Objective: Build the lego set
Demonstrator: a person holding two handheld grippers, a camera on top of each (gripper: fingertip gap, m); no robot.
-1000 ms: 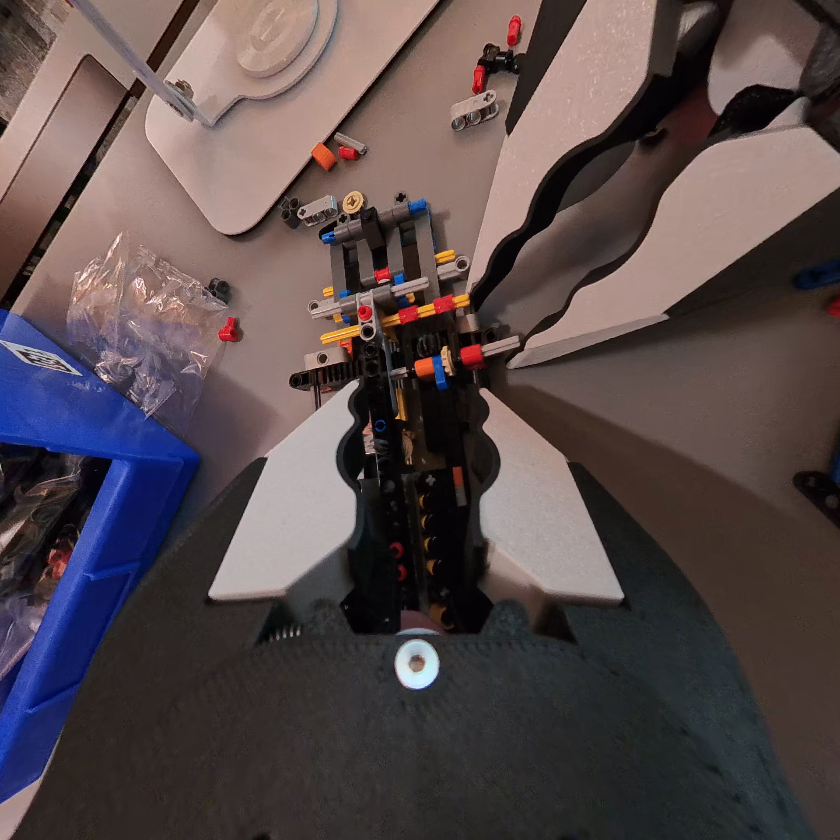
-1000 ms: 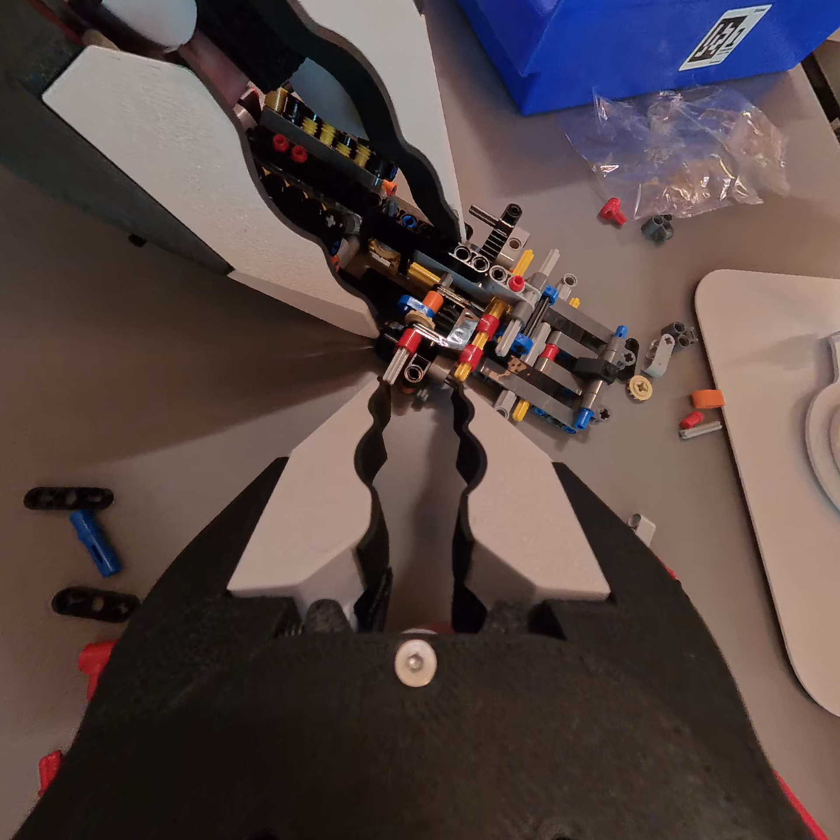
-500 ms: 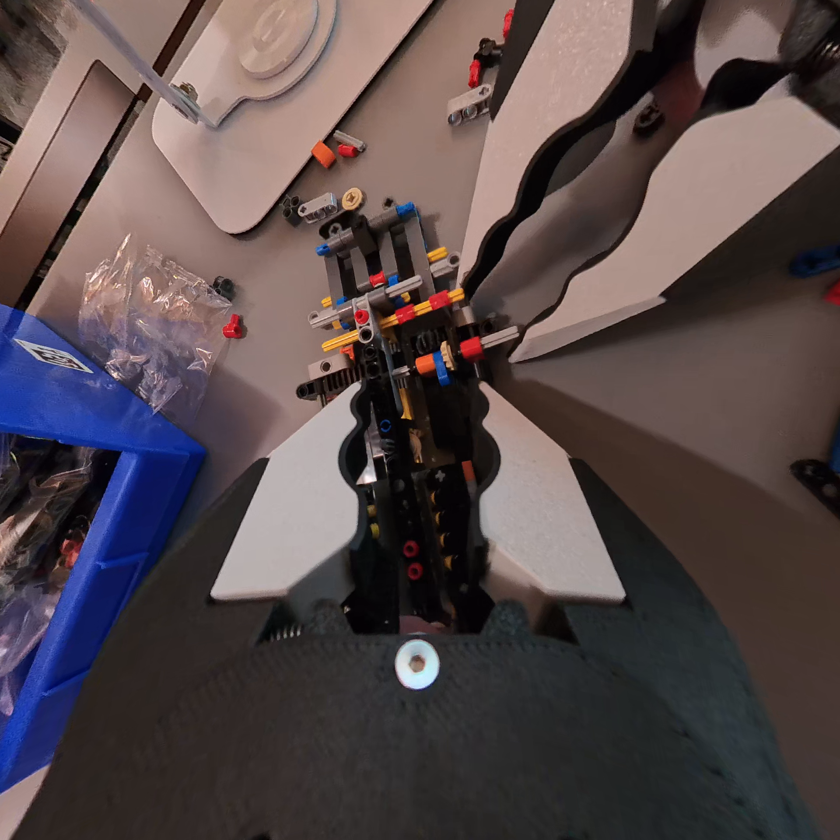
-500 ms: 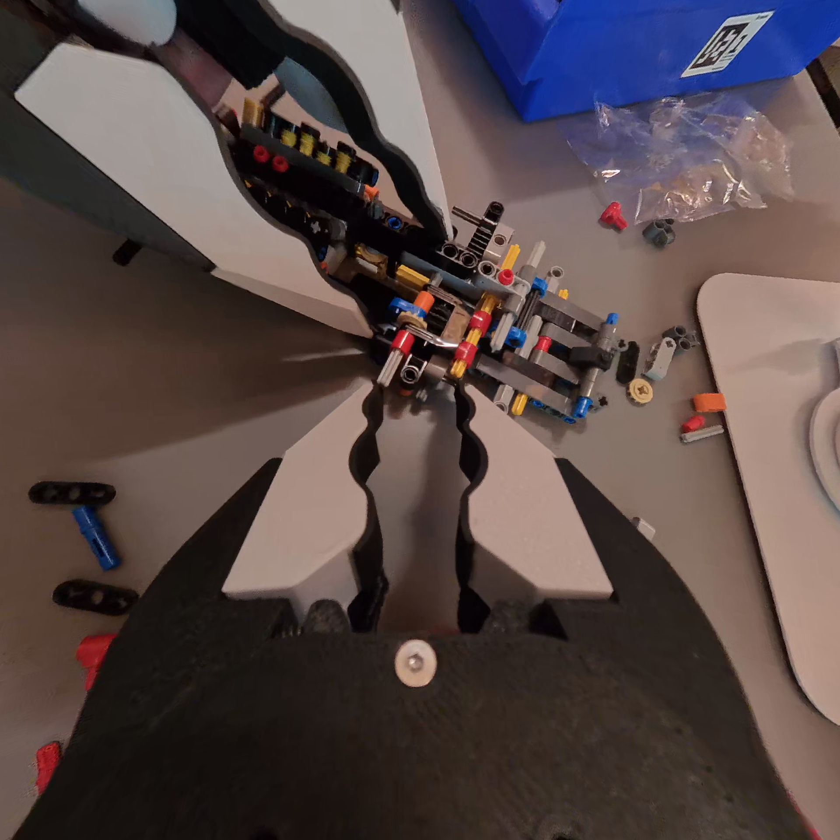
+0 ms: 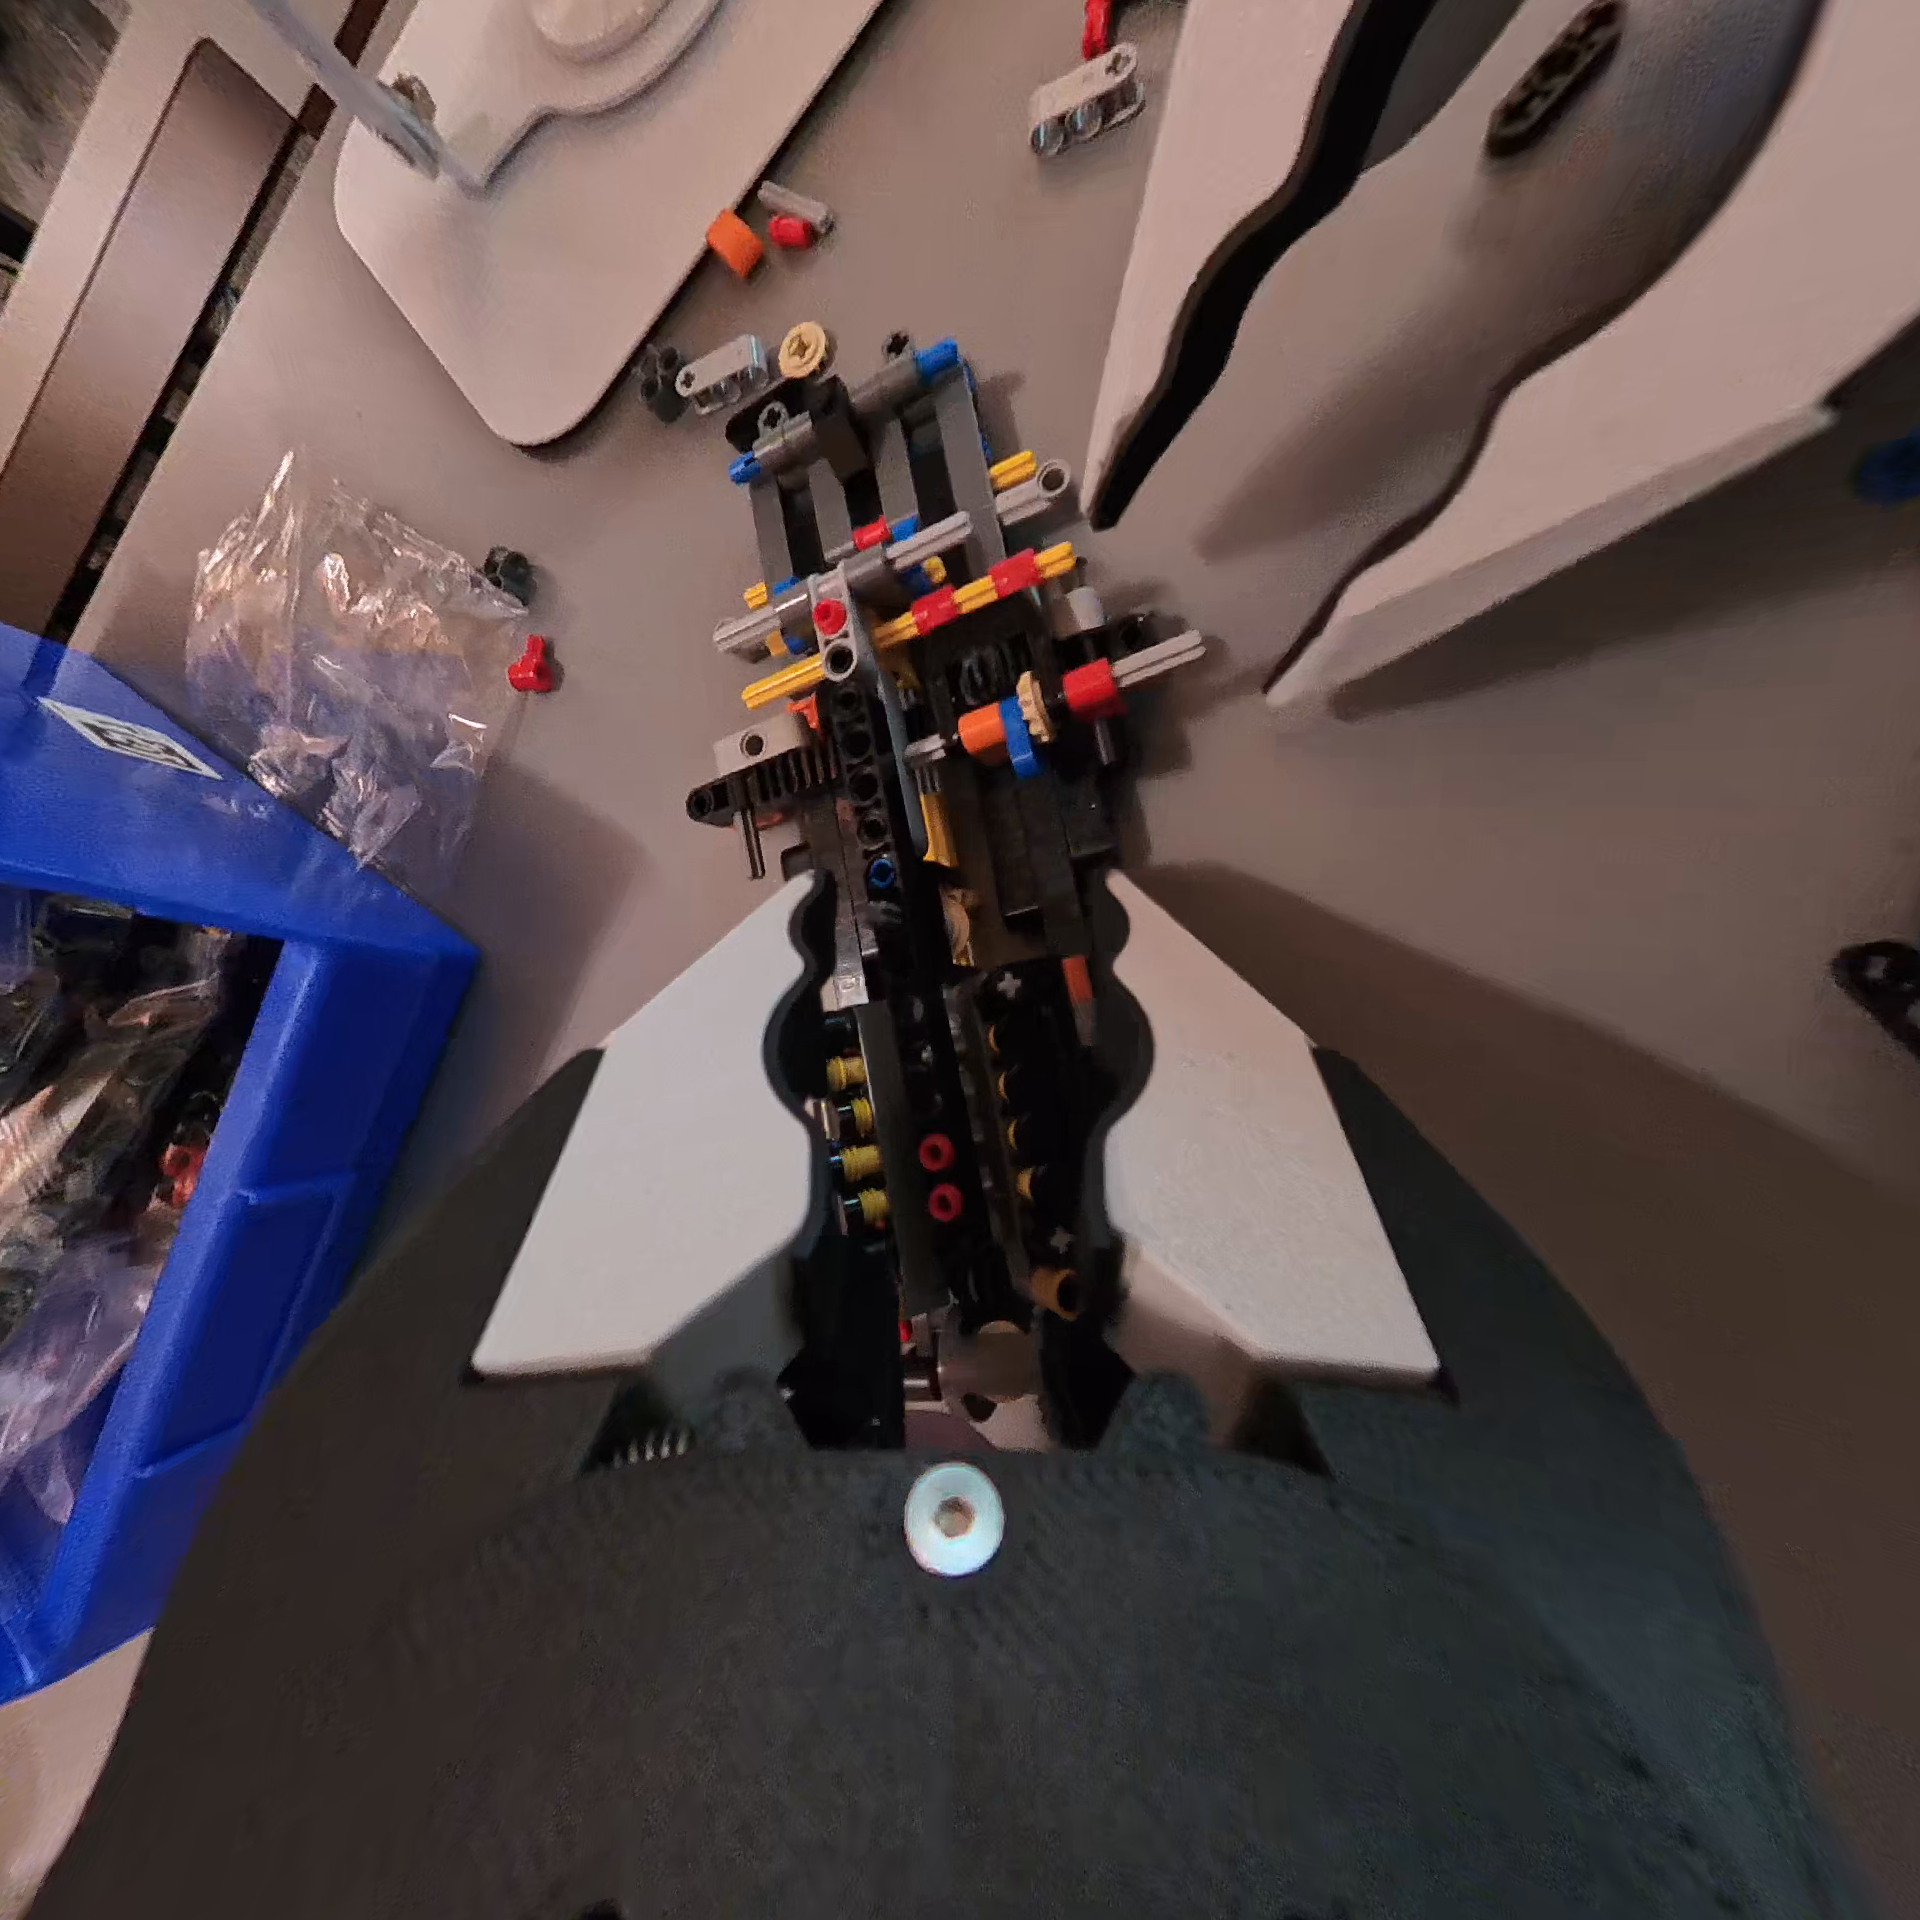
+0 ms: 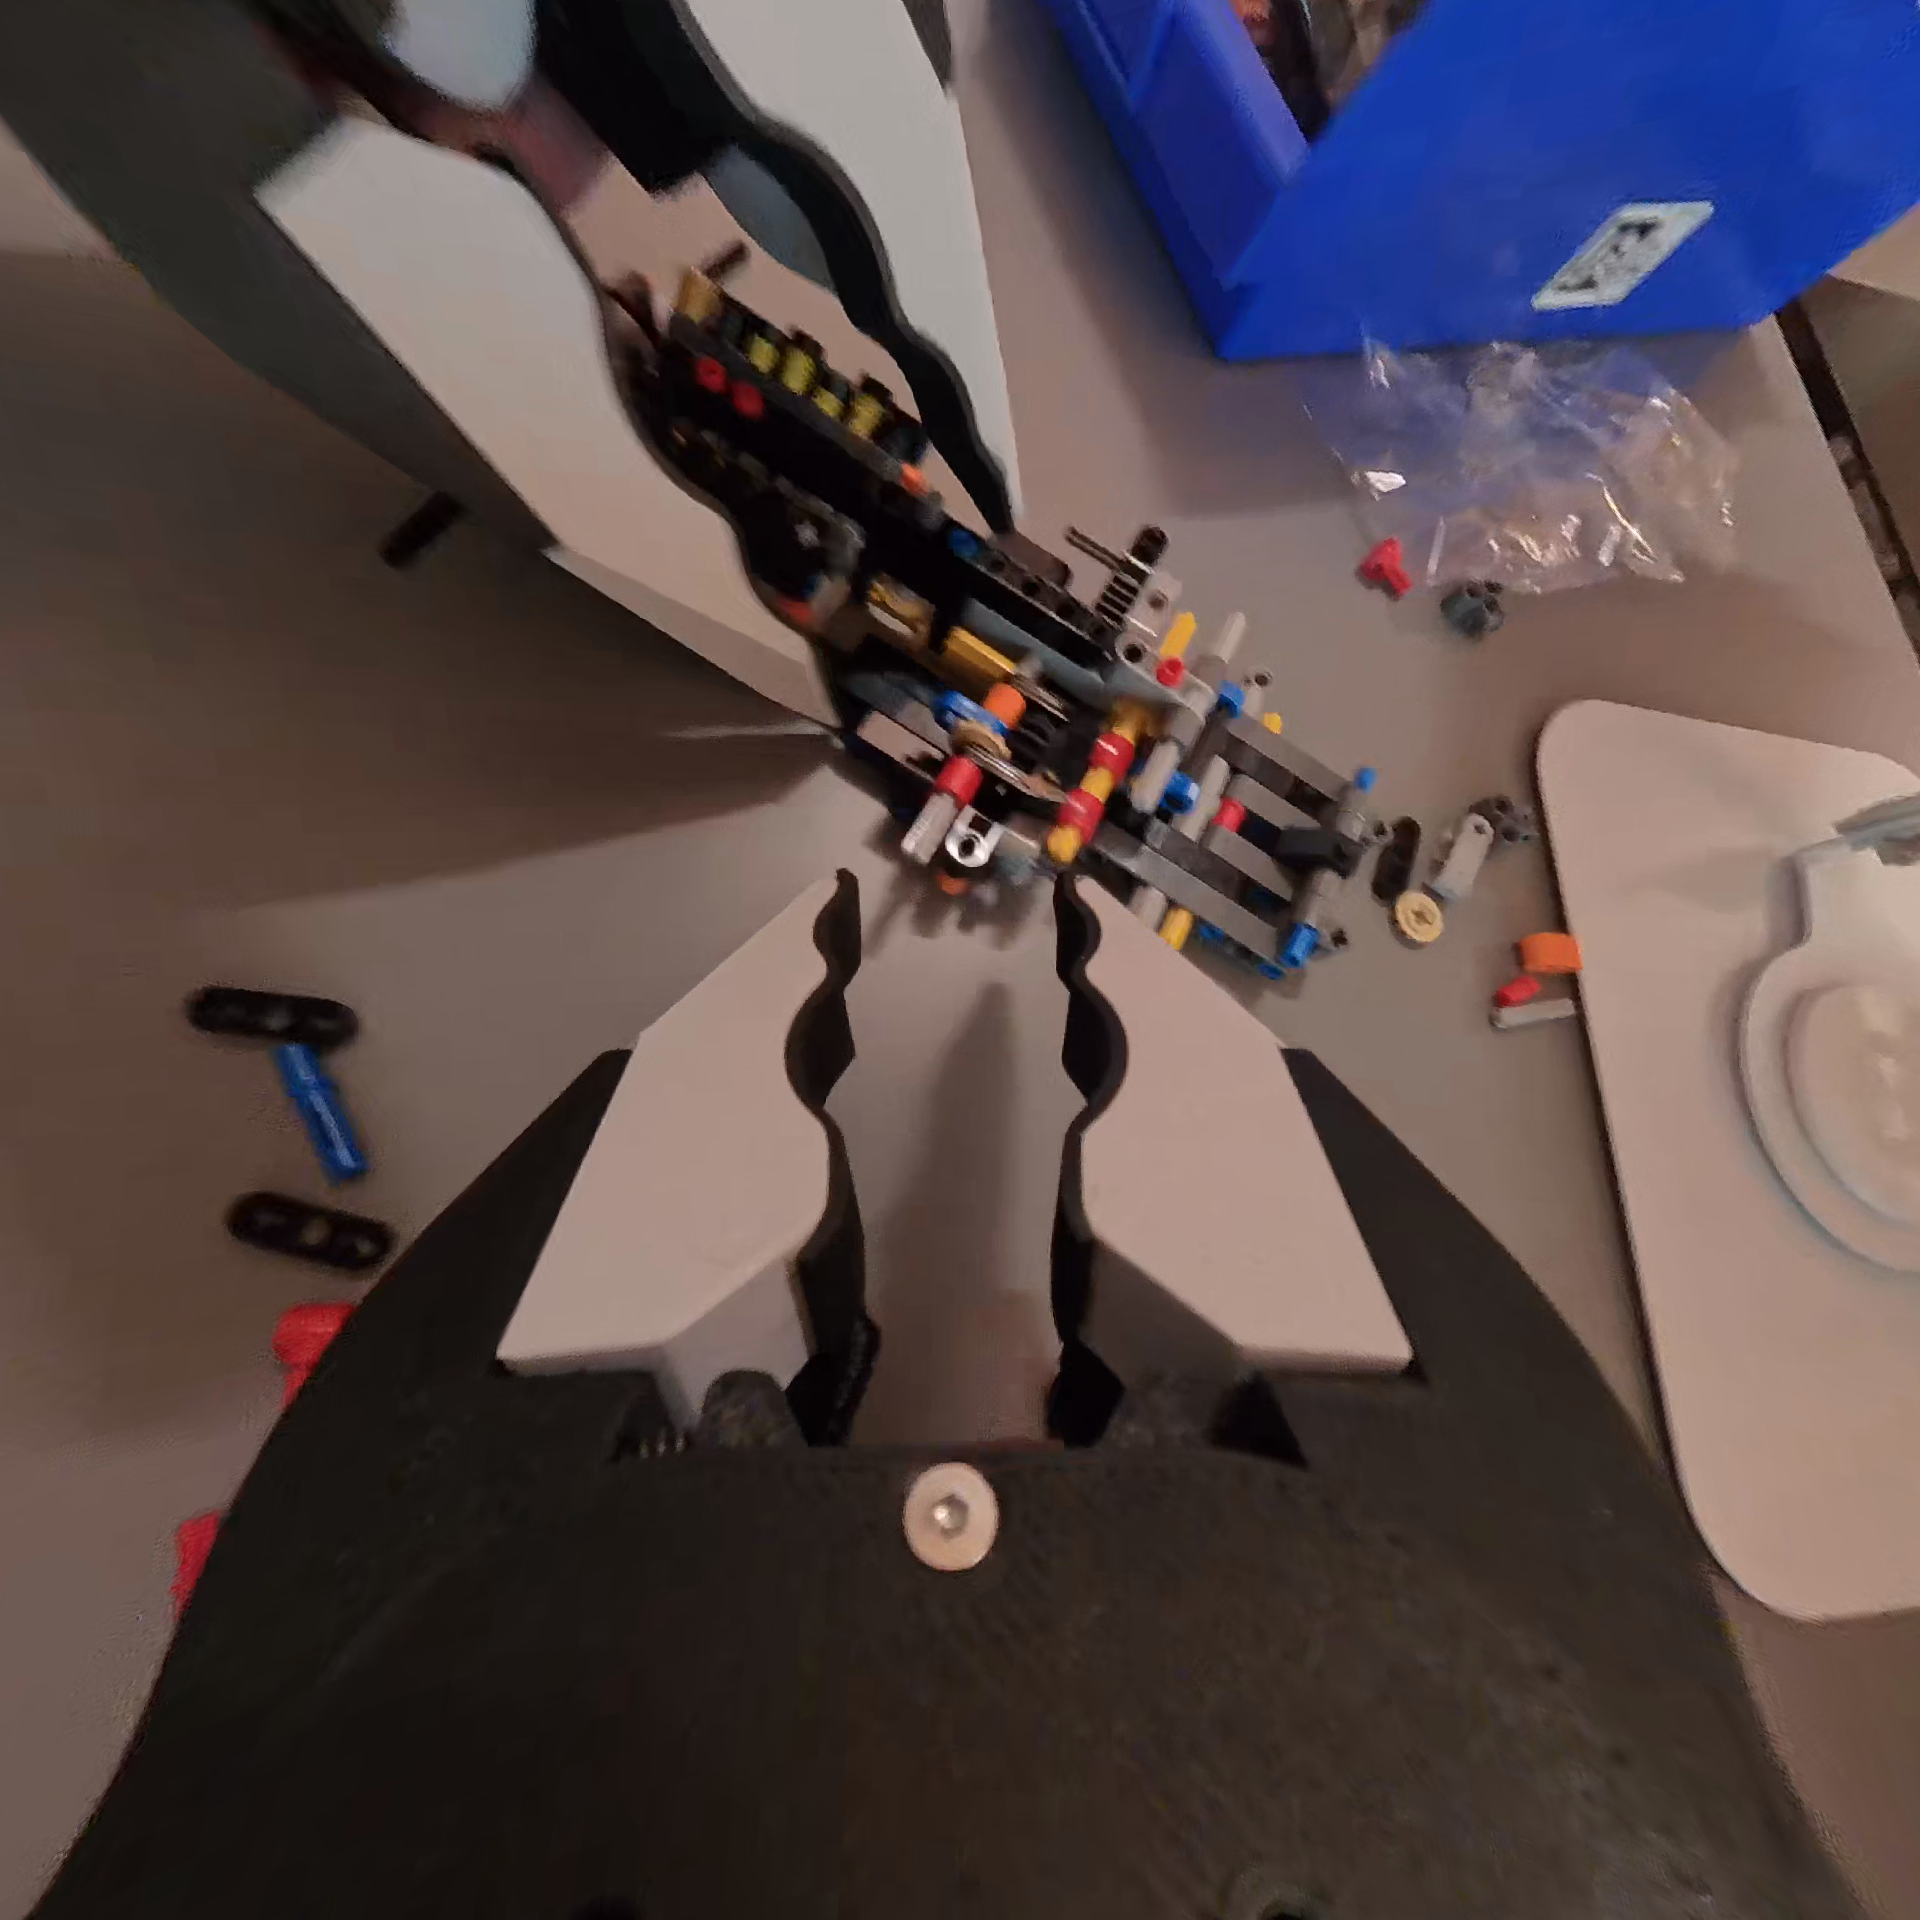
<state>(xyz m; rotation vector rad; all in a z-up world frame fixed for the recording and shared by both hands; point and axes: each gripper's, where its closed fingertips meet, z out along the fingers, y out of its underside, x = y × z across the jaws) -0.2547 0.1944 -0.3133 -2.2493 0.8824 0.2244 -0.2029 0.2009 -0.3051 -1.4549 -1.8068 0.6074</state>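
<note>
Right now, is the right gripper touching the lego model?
Apart. The right wrist view shows bare table between the open right gripper and the lego model, which the left gripper clamps.

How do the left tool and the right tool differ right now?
The left tool is clamped on the lego model; the right tool is open and empty. The left tool's fingers run along the model's sides, while the right tool's fingers stop short of its end. Both have pale fingers with wavy black pads.
</note>
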